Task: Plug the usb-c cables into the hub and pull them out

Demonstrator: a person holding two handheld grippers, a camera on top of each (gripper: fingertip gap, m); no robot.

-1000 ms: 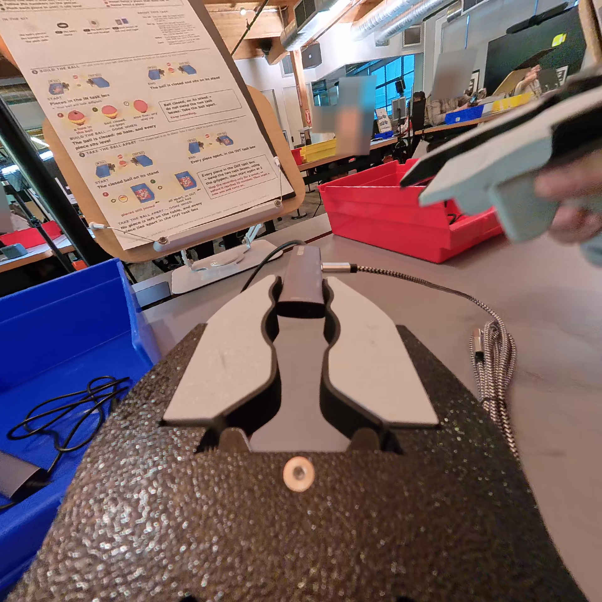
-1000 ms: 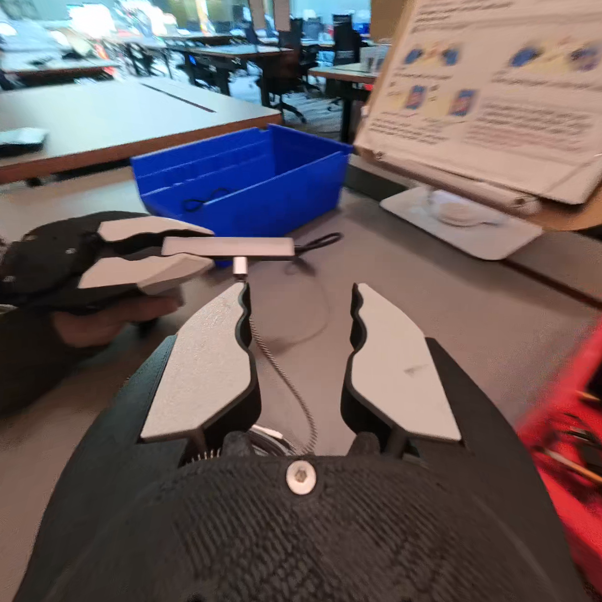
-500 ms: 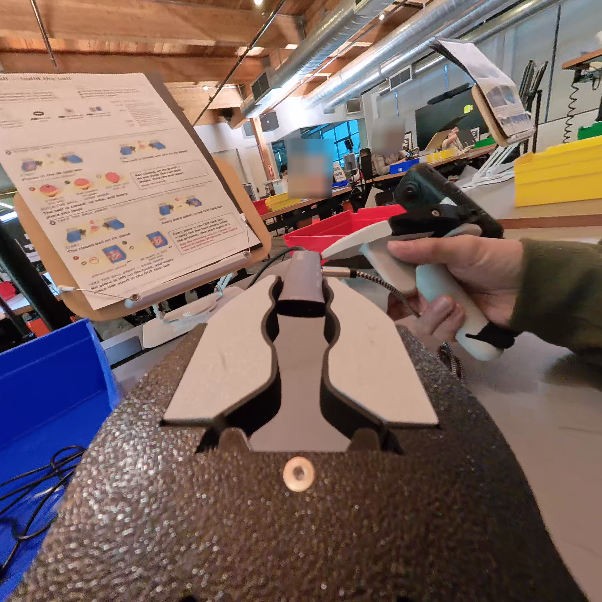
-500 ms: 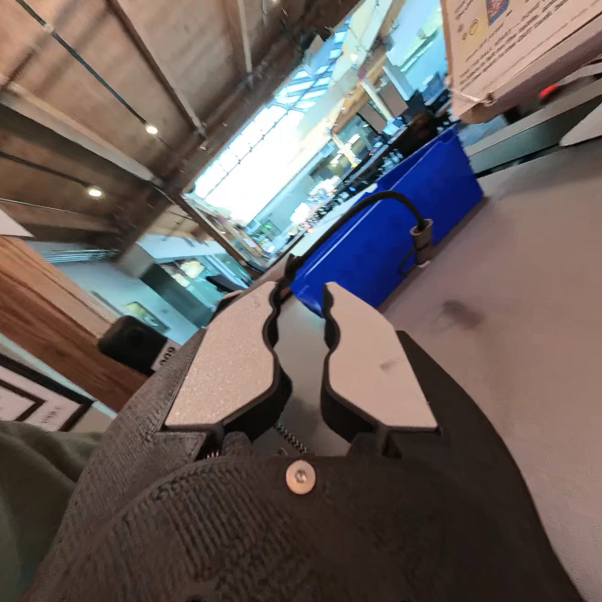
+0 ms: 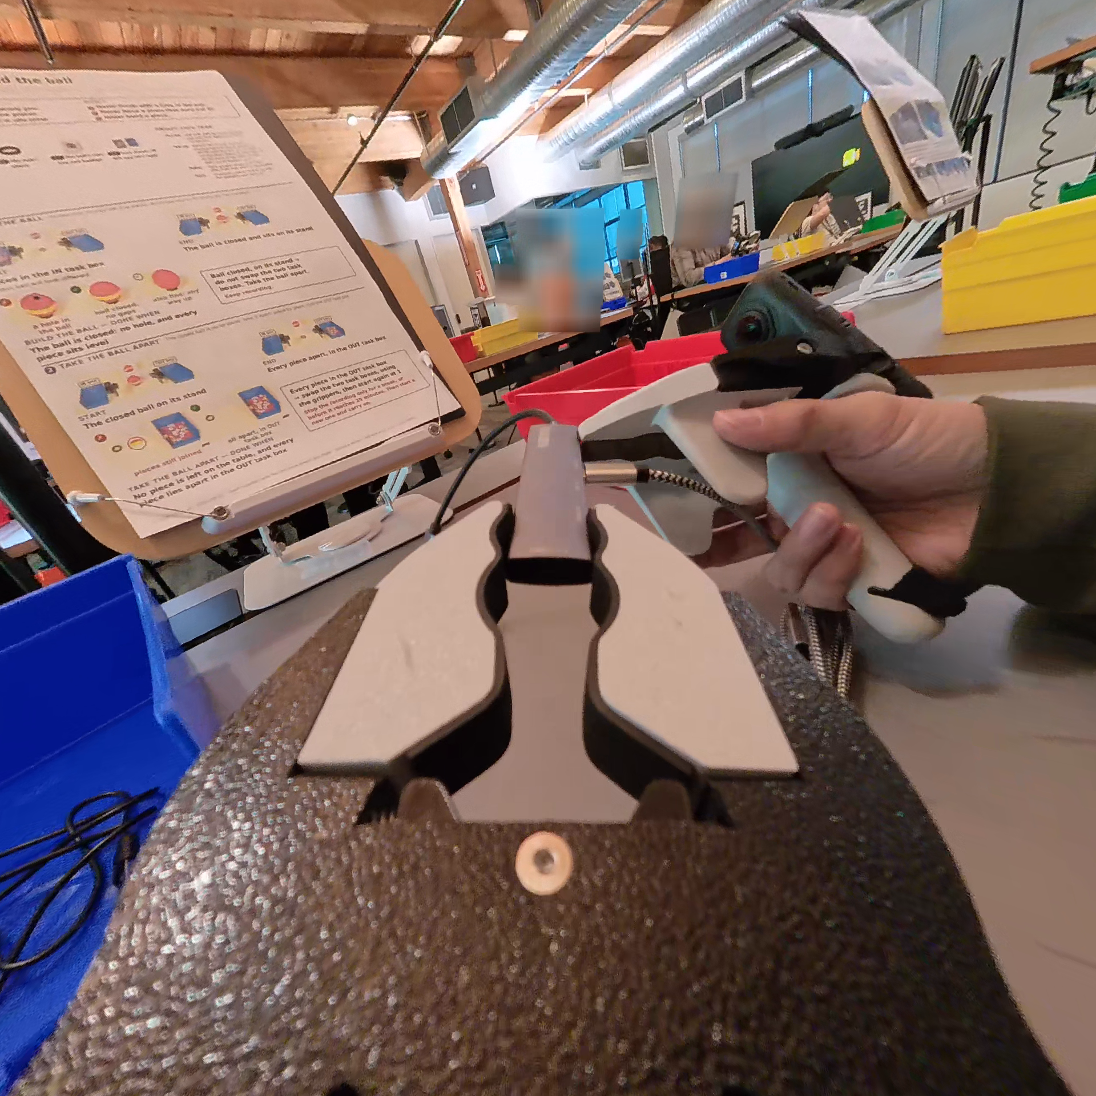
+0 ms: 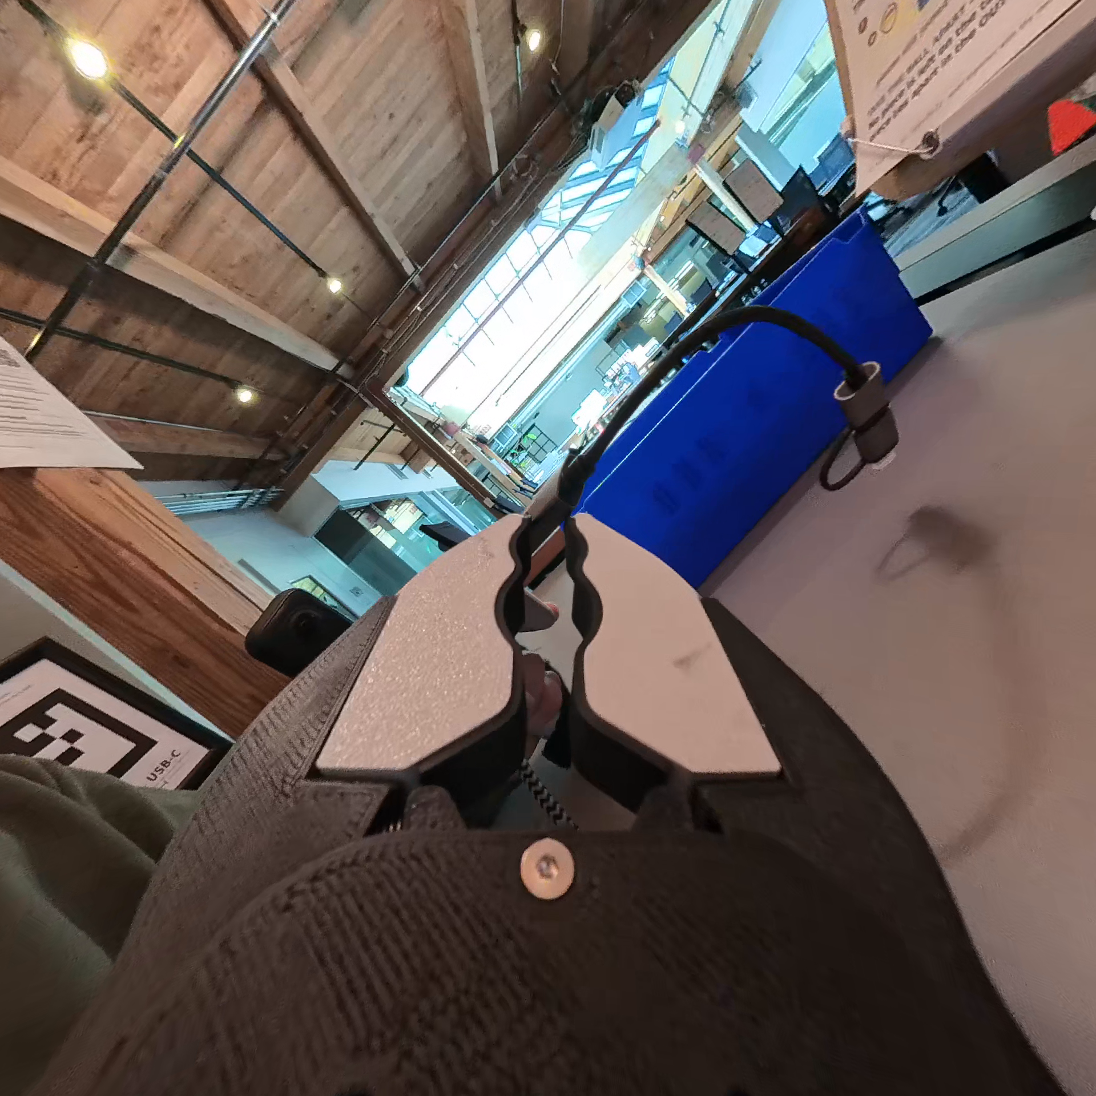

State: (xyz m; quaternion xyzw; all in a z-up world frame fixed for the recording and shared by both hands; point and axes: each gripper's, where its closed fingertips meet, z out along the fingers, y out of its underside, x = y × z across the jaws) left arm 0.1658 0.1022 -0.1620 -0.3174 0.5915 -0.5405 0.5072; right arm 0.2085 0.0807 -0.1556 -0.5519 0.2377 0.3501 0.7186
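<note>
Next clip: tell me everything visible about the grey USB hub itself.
The slim grey metallic-looking USB hub is a flat bar, clamped at its near end between the left hand-held gripper fingers and pointing away, lifted above the grey table. A thin black cable leaves its far end. A silver plug with braided cable sits in its right side, where the right hand-held gripper closes in.

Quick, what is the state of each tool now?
Left tool: closed on the hub.
Right tool: nearly closed; contents cannot be told.
</note>
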